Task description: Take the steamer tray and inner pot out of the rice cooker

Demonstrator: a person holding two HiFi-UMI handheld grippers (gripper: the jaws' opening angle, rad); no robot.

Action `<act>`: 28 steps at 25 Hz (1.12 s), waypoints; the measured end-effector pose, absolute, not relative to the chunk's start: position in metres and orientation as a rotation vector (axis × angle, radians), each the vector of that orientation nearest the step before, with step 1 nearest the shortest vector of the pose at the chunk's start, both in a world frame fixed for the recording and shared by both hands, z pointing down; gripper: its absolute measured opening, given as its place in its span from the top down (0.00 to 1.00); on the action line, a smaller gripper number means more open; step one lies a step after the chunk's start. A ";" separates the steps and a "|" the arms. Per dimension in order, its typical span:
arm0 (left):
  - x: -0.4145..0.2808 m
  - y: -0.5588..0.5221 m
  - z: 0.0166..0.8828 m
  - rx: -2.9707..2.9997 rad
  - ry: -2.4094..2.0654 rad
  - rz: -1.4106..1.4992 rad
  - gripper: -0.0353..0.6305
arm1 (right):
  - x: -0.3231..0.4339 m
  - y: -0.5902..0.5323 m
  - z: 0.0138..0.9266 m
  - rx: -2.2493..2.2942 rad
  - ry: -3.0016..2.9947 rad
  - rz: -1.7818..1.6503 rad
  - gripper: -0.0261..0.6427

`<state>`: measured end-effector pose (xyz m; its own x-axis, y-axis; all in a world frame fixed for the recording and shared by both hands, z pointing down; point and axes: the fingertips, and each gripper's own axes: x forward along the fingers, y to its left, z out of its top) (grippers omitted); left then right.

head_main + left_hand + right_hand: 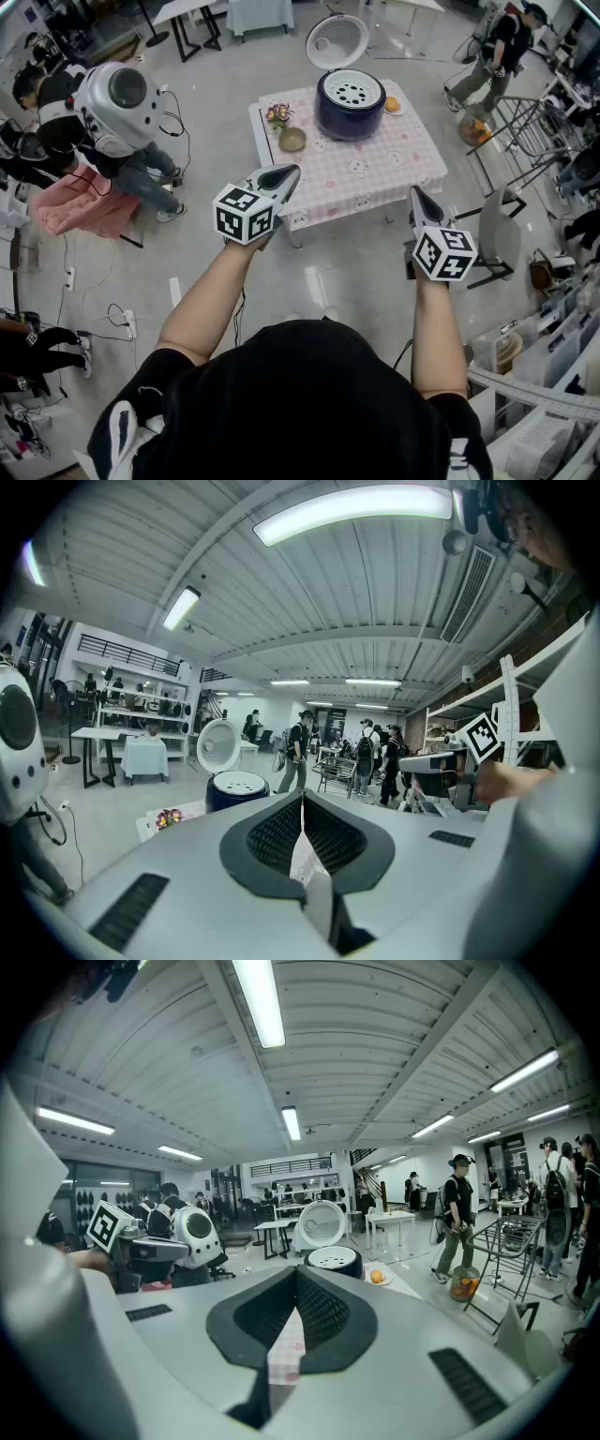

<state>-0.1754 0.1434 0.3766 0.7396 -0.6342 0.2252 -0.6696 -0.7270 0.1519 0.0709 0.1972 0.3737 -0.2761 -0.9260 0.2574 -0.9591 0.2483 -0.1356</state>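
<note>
Approach step for me, nothing lifted yet: the steamer tray sits atop the open cooker on the counter, well ahead of both hands. Left tongs and right tongs are closed tight and empty. Next, I reckon, I step in, open them and take the tray's rim.

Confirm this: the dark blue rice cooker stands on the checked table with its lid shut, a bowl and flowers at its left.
Not quite. The head view shows the lid open, tipped back behind the rice cooker, with the white steamer tray exposed. The rest holds: it stands on the checked table, bowl and flowers at its left.
</note>
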 end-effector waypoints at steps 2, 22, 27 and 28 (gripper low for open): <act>-0.165 0.142 0.373 2.724 -1.027 0.237 0.91 | 0.078 0.197 0.373 1.827 -2.366 0.402 0.95; -0.091 0.143 0.368 2.700 -1.086 0.287 0.71 | 0.152 0.176 0.375 1.826 -2.358 0.395 0.72; -0.081 0.142 0.373 2.689 -1.085 0.311 0.60 | 0.151 0.174 0.379 1.754 -2.385 0.388 0.59; -0.079 0.142 0.374 2.687 -1.087 0.308 0.59 | 0.152 0.175 0.379 1.740 -2.385 0.383 0.57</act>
